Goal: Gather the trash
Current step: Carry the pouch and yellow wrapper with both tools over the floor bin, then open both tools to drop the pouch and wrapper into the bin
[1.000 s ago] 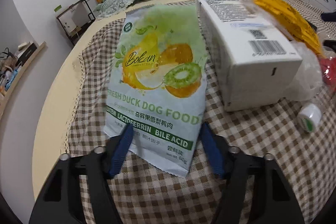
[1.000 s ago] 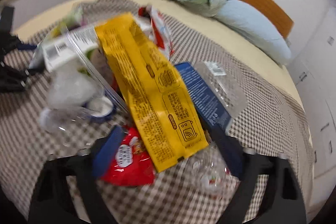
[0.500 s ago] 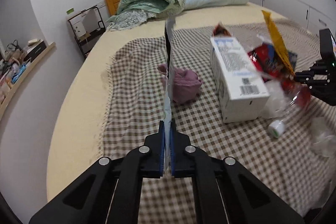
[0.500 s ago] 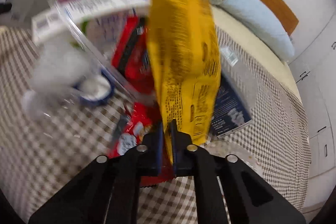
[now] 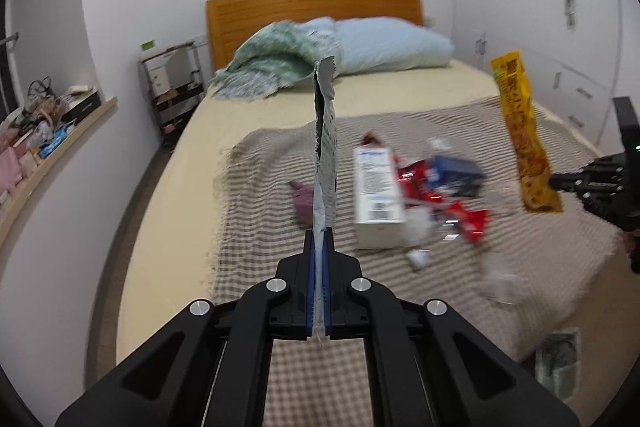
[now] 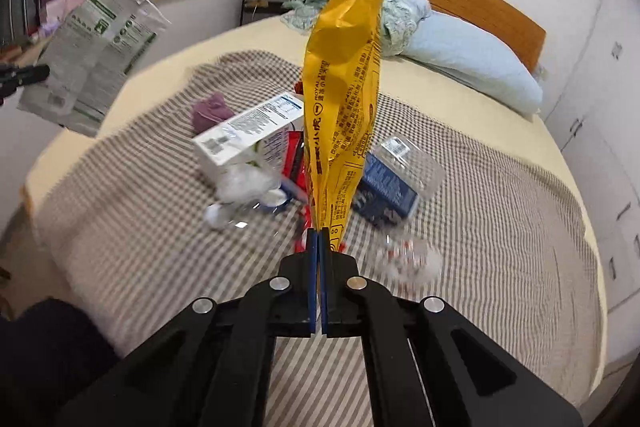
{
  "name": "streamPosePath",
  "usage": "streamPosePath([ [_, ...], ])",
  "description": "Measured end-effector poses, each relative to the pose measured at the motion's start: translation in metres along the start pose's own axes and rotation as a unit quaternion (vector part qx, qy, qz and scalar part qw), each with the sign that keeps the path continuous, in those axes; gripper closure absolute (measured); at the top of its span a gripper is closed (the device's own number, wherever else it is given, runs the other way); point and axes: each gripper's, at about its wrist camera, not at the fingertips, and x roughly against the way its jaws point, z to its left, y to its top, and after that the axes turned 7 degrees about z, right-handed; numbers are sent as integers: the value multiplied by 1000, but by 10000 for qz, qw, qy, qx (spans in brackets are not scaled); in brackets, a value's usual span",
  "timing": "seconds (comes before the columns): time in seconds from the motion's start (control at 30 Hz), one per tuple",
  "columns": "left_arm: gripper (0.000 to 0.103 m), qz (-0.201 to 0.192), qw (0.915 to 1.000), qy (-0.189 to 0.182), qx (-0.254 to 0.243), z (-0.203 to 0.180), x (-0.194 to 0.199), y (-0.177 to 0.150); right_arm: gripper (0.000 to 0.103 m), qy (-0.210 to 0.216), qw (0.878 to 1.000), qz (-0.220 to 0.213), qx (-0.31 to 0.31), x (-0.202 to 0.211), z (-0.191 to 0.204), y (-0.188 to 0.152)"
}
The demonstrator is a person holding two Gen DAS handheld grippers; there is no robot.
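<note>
My left gripper (image 5: pixel 319 233) is shut on the bottom edge of the dog food bag (image 5: pixel 326 147), which stands edge-on above the bed; its back side shows in the right wrist view as the dog food bag (image 6: pixel 96 55). My right gripper (image 6: pixel 319 233) is shut on a long yellow snack bag (image 6: pixel 344 99), lifted upright; it appears at the right as the yellow snack bag (image 5: pixel 524 135), with the right gripper (image 5: pixel 554 183) holding it. Left on the checked blanket (image 6: pixel 120 227) are a white carton (image 6: pixel 248 131), red wrappers (image 5: pixel 464 219), a blue packet (image 6: pixel 384 187) and clear plastic (image 6: pixel 408 255).
A purple cloth (image 6: pixel 210 111) lies on the blanket by the carton. A green quilt (image 5: pixel 276 67), pillow (image 5: pixel 392 47) and wooden headboard (image 5: pixel 312 7) are at the bed's far end. A wire rack (image 5: pixel 172 87) and a cluttered shelf (image 5: pixel 40 139) line the left wall; wardrobes (image 5: pixel 560 27) stand to the right.
Both grippers went from open around their bags to shut on them, then rose and drew back, lifting the dog food bag and the yellow bag off the bed.
</note>
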Motion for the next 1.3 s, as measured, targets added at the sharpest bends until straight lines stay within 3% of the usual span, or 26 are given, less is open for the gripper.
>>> streamPosePath([
  [0.13,103,-22,9993,-367,-119,-47,33,-15,102,-47,9994,-171,-281,45,-6,-42],
  [0.33,103,143,9918,-1206,-402,-150,55,-47,102,-169,9963,-168,-828,95,-27,-132],
  [0.57,103,758,9694,-2240,-652,-281,44,-90,102,-114,9875,294,-1543,107,-60,-258],
  [0.67,103,1328,9555,-2462,-938,-347,10,-124,102,53,9777,541,-2031,91,-74,-319],
  [0.87,103,2379,9314,-2465,-1231,-437,-54,-191,102,409,9510,1351,-2752,20,-97,-427],
  [0.97,103,2733,9214,-2451,-1278,-468,-83,-212,102,475,9397,1706,-2924,-14,-103,-462],
  [1.1,103,3468,8964,-2380,-1400,-509,-121,-247,102,695,9212,2176,-3150,-63,-104,-506],
  [1.3,103,4080,8715,-2159,-1654,-559,-164,-290,102,801,8970,2790,-3333,-127,-108,-567],
])
